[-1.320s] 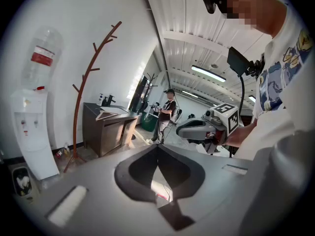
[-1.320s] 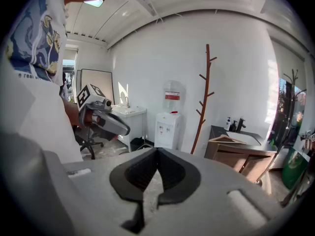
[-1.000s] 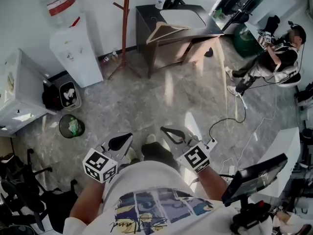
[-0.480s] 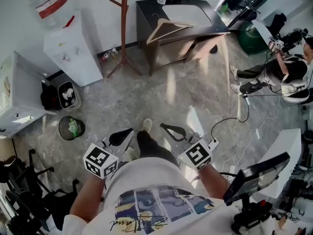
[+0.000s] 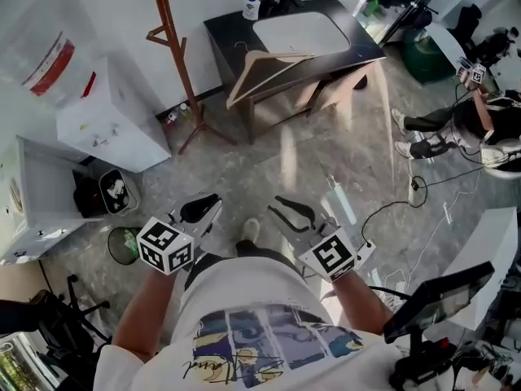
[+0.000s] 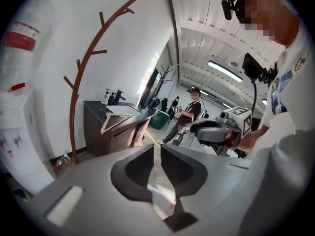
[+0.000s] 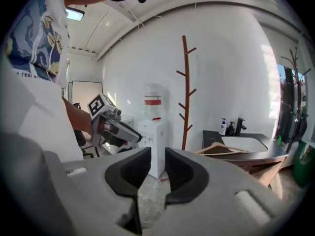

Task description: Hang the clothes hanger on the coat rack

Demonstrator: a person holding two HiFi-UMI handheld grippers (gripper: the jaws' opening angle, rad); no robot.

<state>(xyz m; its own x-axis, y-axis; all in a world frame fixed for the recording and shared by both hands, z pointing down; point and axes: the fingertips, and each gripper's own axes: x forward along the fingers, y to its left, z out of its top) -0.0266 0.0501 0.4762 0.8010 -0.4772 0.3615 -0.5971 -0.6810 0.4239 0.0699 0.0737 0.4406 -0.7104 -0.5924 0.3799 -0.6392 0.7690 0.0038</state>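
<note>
Head view puts the clothes hanger (image 5: 270, 78) flat on the dark counter (image 5: 220, 31), at its near left corner beside the white basin (image 5: 301, 31). One end seems to reach past the front edge. Its long axis runs on a slant, from low left up to the right, and the hook lies at the back, on the rack's side. The coat rack (image 5: 177, 55) stands on the floor just left of the counter, close to the wall.

Both grippers are well apart from the hanger, with open floor between, and both point toward it. The hanger lies ahead and a little to the right, so the right gripper (image 5: 293, 214) looks slightly nearer. The rack is more on the side of the left gripper (image 5: 199, 210).

The left gripper's jaws are opening. A narrow slit shows between them and nothing is in it. The right gripper's jaws also stand a little apart and hold nothing.

Picking the hanger up likely means crossing the floor first, then coming across one of its slanted arms.
</note>
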